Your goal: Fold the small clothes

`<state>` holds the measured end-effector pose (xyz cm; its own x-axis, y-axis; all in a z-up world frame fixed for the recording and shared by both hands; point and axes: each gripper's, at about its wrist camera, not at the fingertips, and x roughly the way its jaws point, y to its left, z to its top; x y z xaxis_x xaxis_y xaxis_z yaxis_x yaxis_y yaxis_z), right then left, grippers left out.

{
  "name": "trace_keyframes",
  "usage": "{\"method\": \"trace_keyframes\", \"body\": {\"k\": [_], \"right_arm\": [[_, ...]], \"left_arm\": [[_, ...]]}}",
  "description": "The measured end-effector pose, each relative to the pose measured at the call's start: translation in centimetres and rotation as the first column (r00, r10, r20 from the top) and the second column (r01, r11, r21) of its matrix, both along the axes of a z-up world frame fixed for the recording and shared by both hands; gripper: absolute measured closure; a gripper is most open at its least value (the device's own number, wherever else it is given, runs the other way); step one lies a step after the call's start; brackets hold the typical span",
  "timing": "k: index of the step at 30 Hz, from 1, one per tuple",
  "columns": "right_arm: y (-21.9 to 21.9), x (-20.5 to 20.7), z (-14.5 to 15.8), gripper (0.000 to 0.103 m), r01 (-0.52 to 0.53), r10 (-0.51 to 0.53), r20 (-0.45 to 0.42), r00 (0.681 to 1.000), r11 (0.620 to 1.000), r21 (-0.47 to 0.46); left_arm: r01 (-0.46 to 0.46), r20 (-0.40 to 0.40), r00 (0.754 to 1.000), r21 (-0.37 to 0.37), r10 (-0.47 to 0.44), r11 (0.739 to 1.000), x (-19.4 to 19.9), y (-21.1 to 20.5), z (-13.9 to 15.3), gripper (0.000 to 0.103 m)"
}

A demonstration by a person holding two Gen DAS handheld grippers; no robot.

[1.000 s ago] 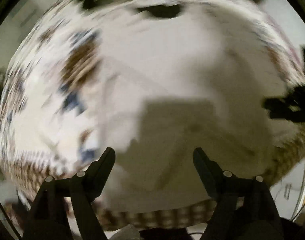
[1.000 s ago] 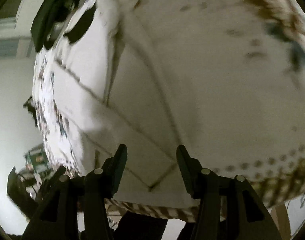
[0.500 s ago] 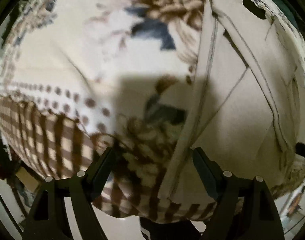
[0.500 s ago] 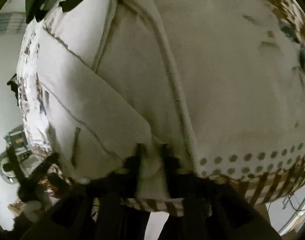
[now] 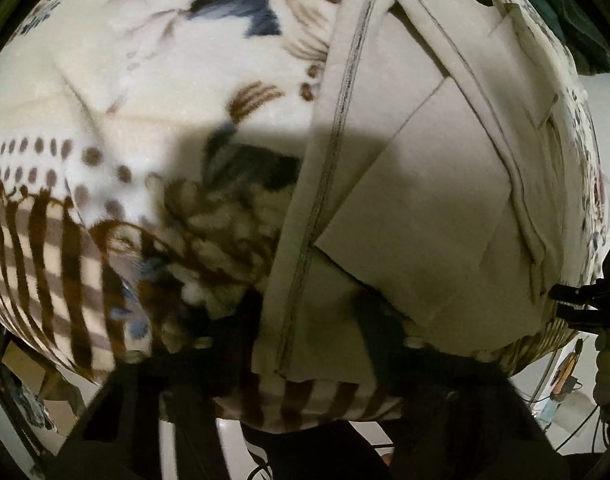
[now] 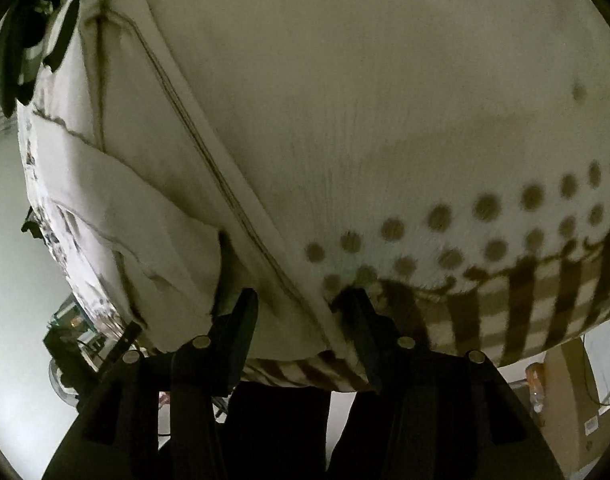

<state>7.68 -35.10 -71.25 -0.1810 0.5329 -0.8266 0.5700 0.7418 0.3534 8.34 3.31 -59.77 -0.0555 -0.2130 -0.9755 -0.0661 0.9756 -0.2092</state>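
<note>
The beige garment (image 5: pixel 425 200) lies flat on a floral blanket (image 5: pixel 125 100), its stitched hem running down to the blanket's near striped edge, beyond which there is open floor. In the right wrist view its hem (image 6: pixel 241 208) passes between the fingers. The left gripper (image 5: pixel 305 320), blurred and in shadow, has its fingers spread on either side of the hem. The right gripper (image 6: pixel 301 304) is likewise parted, tips at the cloth.
</note>
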Motion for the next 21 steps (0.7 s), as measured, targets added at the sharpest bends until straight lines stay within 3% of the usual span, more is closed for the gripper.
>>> {"method": "trace_keyframes", "body": {"k": [2, 3, 5, 9, 12, 17, 21], "right_arm": [[0.5, -0.2, -0.2, 0.056, 0.007, -0.007, -0.005, 1.000, 1.000, 0.003], [0.9, -0.2, 0.0, 0.074, 0.010, -0.010, -0.003, 1.000, 1.000, -0.006], [1.0, -0.3, 0.4, 0.097, 0.017, -0.016, 0.005, 1.000, 1.000, -0.018], [0.5, 0.0, 2.5, 0.099, 0.045, -0.045, 0.044, 0.998, 0.999, 0.012], [0.1, 1.6, 5.2, 0.099, 0.025, -0.028, 0.100, 0.995, 0.999, 0.023], [0.1, 7.9, 9.0, 0.099, 0.036, -0.042, 0.233, 0.971, 0.999, 0.031], [-0.9, 14.6, 9.8, 0.099, 0.054, -0.052, 0.347, 0.936, 0.999, 0.004]], "left_arm": [[-0.003, 0.000, 1.000, -0.005, 0.003, 1.000, -0.1, -0.3, 0.0, 0.088], [-0.005, 0.002, 1.000, -0.004, 0.005, 1.000, 0.0, -0.4, 0.1, 0.098], [-0.028, 0.002, 1.000, -0.023, 0.028, 0.999, 0.1, 0.0, 0.8, 0.099], [-0.095, -0.030, 0.995, -0.074, 0.093, 0.993, 0.3, 0.9, 3.2, 0.100], [-0.137, 0.002, 0.990, -0.117, 0.138, 0.984, 1.7, 1.7, 5.7, 0.100], [-0.135, 0.155, 0.975, -0.154, 0.159, 0.979, 7.1, 1.7, 9.4, 0.100], [-0.132, 0.258, 0.951, -0.165, 0.172, 0.977, 13.3, 1.8, 9.1, 0.098]]}}
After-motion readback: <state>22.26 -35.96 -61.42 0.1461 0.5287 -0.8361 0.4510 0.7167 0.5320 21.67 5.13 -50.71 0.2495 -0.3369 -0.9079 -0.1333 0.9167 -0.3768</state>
